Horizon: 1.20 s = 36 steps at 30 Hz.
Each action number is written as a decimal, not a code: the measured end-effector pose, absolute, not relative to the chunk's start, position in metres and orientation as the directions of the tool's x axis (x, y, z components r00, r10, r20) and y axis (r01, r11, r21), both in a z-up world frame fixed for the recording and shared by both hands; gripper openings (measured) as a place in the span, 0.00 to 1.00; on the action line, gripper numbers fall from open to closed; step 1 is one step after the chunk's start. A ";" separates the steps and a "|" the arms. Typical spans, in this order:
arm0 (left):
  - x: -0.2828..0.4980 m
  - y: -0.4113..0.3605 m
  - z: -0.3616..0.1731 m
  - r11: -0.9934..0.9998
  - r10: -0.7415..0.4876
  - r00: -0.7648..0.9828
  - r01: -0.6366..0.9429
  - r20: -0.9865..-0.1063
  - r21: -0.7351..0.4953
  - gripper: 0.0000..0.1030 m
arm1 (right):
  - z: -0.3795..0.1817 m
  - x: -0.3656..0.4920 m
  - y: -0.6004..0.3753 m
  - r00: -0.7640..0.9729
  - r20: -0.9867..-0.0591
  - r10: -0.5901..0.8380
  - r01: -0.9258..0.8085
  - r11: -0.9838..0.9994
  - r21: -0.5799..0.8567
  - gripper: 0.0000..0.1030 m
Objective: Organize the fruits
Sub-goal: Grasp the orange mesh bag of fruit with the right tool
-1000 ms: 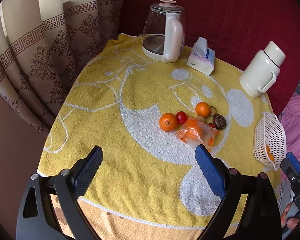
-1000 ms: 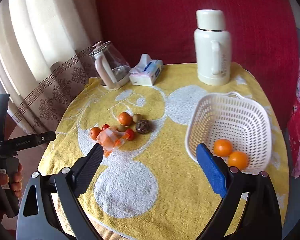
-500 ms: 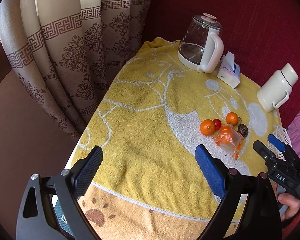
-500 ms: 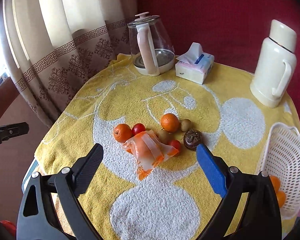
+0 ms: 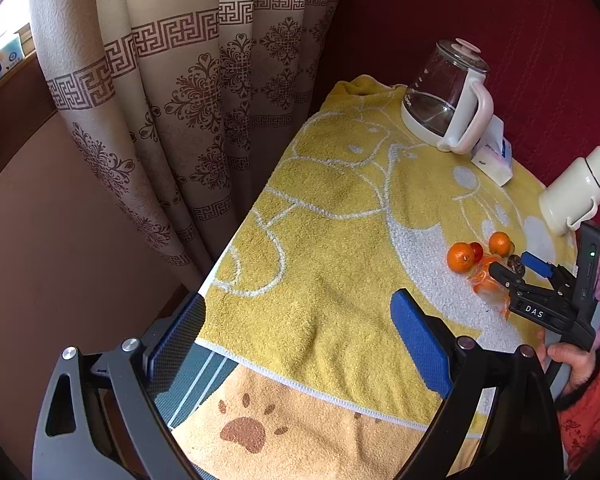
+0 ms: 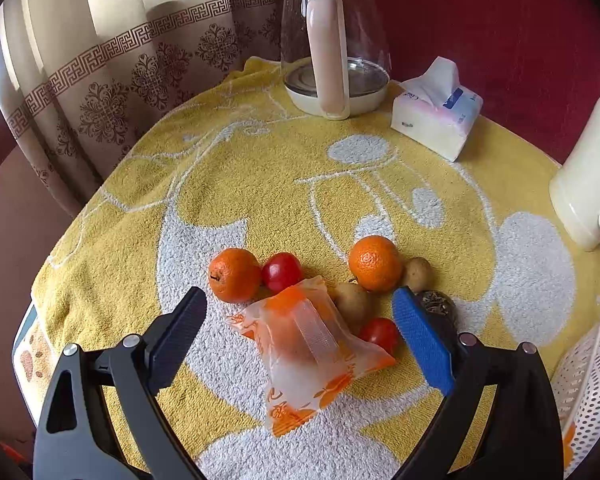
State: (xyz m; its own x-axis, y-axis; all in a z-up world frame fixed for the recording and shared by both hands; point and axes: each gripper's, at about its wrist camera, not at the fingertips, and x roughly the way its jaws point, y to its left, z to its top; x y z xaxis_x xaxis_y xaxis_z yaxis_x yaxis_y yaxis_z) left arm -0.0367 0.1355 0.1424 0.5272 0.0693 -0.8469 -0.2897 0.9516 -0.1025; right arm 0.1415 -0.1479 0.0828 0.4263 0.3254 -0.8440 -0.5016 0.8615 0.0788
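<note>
A pile of fruit lies on the yellow towel [image 6: 260, 184]: an orange [image 6: 234, 275] at the left, a second orange [image 6: 375, 263] further back, two red fruits [image 6: 282, 272] [image 6: 380, 334], two small brown fruits [image 6: 354, 302], a dark round fruit [image 6: 438, 305], and an orange packed in a clear bag [image 6: 312, 350]. My right gripper [image 6: 300, 340] hangs open just above the bag, its fingers either side of it. The white basket [image 6: 588, 384] shows at the right edge. My left gripper [image 5: 296, 344] is open over the towel's near left edge, far from the fruit [image 5: 462, 257]. The right gripper [image 5: 520, 266] appears there above the pile.
A glass kettle [image 6: 334, 40], a tissue pack [image 6: 436, 120] and a cream thermos [image 6: 588, 184] stand along the back. A patterned curtain [image 5: 160, 120] hangs at the left, red fabric behind. A hand [image 5: 568, 364] holds the right gripper.
My right gripper has moved left and down from the basket to the fruit pile, now close over the bagged orange. My left gripper has pulled back and swung left toward the curtain.
</note>
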 end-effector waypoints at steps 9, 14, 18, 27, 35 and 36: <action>-0.029 0.142 0.137 0.956 0.060 0.514 -0.275 -0.856 -0.098 0.90 | 0.057 0.139 -0.141 0.374 -0.874 0.309 -0.510 0.856 0.084 0.79; -0.020 0.139 0.133 0.964 0.038 0.511 -0.245 -0.859 -0.103 0.90 | 0.055 0.135 -0.138 0.379 -0.879 0.290 -0.499 0.864 0.070 0.71; -0.010 0.134 0.129 0.970 0.018 0.508 -0.218 -0.861 -0.108 0.90 | 0.057 0.133 -0.139 0.384 -0.878 0.286 -0.484 0.872 0.072 0.67; 0.020 0.107 0.122 0.986 -0.049 0.503 -0.114 -0.863 -0.123 0.90 | 0.065 0.122 -0.163 0.371 -0.874 0.312 -0.411 0.900 0.147 0.45; 0.036 0.084 0.116 0.991 -0.090 0.487 -0.042 -0.869 -0.126 0.90 | 0.065 0.108 -0.173 0.370 -0.871 0.323 -0.372 0.911 0.180 0.45; 0.037 0.083 0.116 0.991 -0.091 0.486 -0.039 -0.869 -0.126 0.90 | 0.064 0.108 -0.173 0.371 -0.872 0.320 -0.371 0.912 0.177 0.45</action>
